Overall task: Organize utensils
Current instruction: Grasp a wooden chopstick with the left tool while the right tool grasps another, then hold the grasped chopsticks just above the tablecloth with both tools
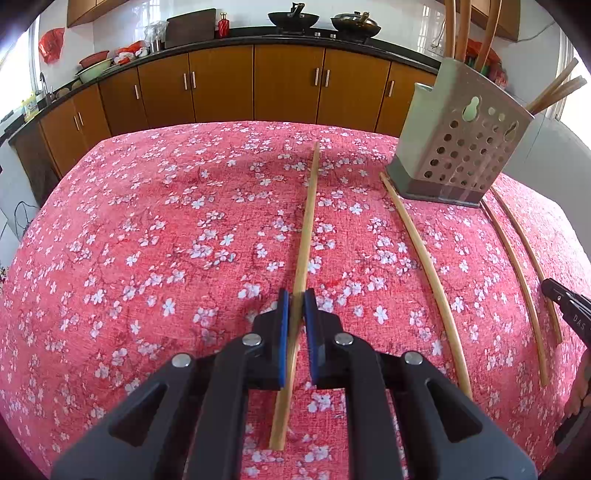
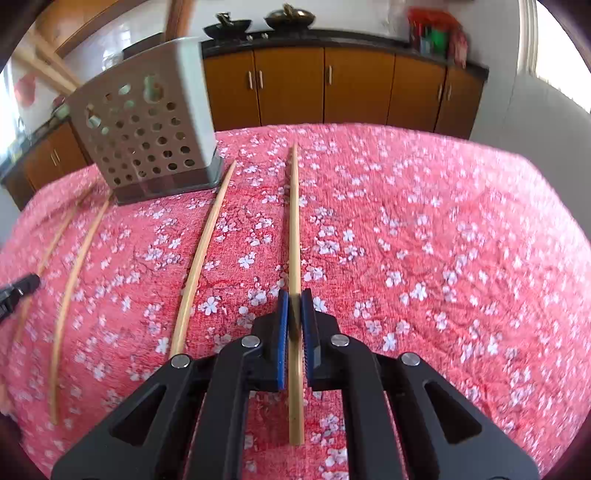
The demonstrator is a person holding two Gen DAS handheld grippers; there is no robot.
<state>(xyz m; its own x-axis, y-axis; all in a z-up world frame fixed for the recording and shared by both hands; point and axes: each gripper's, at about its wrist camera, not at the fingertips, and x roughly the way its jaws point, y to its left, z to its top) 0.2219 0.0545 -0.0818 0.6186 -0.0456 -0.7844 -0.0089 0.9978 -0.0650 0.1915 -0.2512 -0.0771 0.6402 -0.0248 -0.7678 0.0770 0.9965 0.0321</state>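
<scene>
My left gripper (image 1: 296, 295) is shut on a bamboo chopstick (image 1: 309, 206) that runs away from me over the red flowered tablecloth (image 1: 147, 221). My right gripper (image 2: 294, 295) is likewise shut on another chopstick (image 2: 294, 206). Between the two held ones lie two more chopsticks (image 1: 424, 266) (image 1: 517, 280), seen again in the right wrist view as a near chopstick (image 2: 203, 258) and a far one (image 2: 74, 295). A grey perforated utensil holder (image 1: 469, 147) (image 2: 147, 133) stands at the far side of them, with chopsticks (image 1: 554, 92) and wooden handles (image 1: 458, 29) sticking out.
The tip of the right gripper (image 1: 550, 286) shows at the right edge, the left gripper's tip (image 2: 26, 284) at the left edge. Behind the table runs a row of brown cabinets (image 1: 288, 81) under a dark counter with woks (image 1: 293, 18) and bowls.
</scene>
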